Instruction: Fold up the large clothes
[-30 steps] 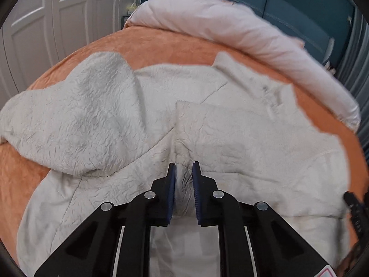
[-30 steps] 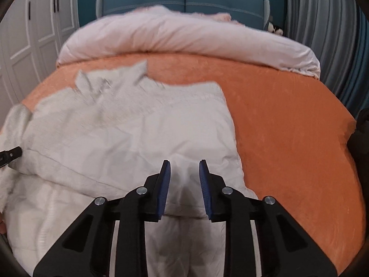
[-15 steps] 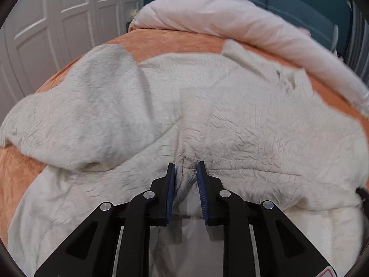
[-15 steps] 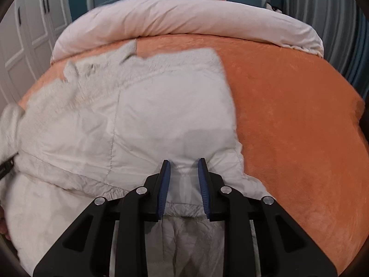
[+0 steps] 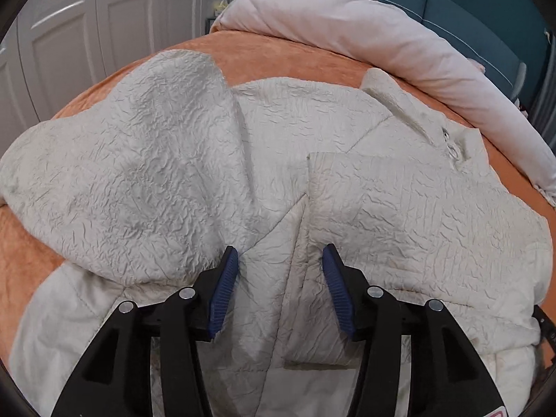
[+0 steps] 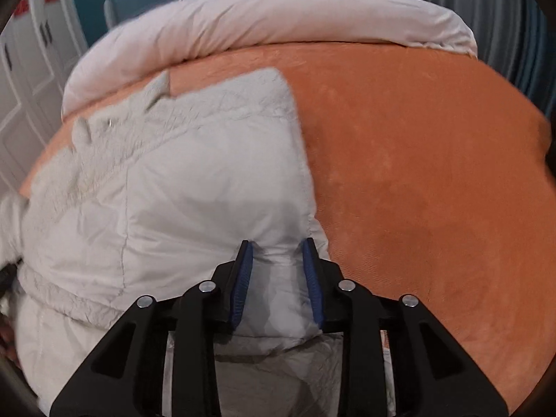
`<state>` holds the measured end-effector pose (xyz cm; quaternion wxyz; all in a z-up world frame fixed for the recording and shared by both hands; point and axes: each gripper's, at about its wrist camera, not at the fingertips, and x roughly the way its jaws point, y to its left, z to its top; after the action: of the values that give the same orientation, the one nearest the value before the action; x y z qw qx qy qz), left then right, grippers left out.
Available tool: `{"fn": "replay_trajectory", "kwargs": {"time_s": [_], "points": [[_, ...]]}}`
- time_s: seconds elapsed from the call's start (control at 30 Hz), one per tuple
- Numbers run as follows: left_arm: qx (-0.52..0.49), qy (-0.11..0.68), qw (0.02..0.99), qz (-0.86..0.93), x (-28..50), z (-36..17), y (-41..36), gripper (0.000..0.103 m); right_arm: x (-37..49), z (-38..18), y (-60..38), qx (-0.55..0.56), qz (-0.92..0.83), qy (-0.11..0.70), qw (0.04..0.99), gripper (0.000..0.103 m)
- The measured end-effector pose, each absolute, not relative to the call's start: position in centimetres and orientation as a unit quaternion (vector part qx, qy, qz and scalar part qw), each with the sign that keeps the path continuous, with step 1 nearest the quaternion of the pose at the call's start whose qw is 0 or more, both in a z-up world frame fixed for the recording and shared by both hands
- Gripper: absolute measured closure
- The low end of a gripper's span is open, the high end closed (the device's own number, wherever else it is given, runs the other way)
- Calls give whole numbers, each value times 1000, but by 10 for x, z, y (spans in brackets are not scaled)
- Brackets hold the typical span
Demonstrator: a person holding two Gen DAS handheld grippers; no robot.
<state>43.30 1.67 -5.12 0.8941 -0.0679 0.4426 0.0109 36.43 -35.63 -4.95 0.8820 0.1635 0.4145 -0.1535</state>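
Orange bedspread (image 5: 278,54) under crinkled, cream jacket (image 5: 399,201)

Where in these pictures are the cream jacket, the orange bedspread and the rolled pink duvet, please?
cream jacket (image 5: 399,208): left wrist view, on its crinkled folded-over panel.
orange bedspread (image 6: 417,146): right wrist view, on the bare stretch right of the jacket.
rolled pink duvet (image 6: 278,27): right wrist view, on the middle of the roll.
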Motion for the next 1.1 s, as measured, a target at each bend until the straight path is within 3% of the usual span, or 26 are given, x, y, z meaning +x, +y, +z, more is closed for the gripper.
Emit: {"fn": "replay_trajectory", "kwargs": {"time_s": [0.2,0.3,0.4,0.6,0.7,0.77,0.83,0.87,0.9,1.03,1.1], "points": [[-120,425,897,1,412,-23,50,51,338,-26,-346,162,-158,398,889,72],[-147,390,908,28,384,2,109,30,294,-3,-323,136,-138,377,906,64],[-172,376,906,92,369,9,191,27,241,9,-291,113,-118,372,914,60],[-307,389,839,224,371,-23,351,27,165,14,-238,153,-67,385,908,59],[-393,367,807,244,372,-42,393,28,147,10,-205,138,-56,397,906,59],[-398,347,812,248,377,-39,393,29,140,6,-189,124,-52,405,904,59],[-375,357,826,221,396,-33,381,54,140,1,-181,122,-50,418,899,56],[-369,368,828,206,403,-32,379,81,141,0,-179,123,-53,419,898,55],[-360,376,832,194,409,-26,371,98,142,1,-177,123,-55,418,898,54],[-303,333,883,132,421,35,326,102,142,6,-173,134,-46,405,903,54],[-254,302,916,70,418,84,268,103,144,8,-171,137,-41,398,906,54]]}}
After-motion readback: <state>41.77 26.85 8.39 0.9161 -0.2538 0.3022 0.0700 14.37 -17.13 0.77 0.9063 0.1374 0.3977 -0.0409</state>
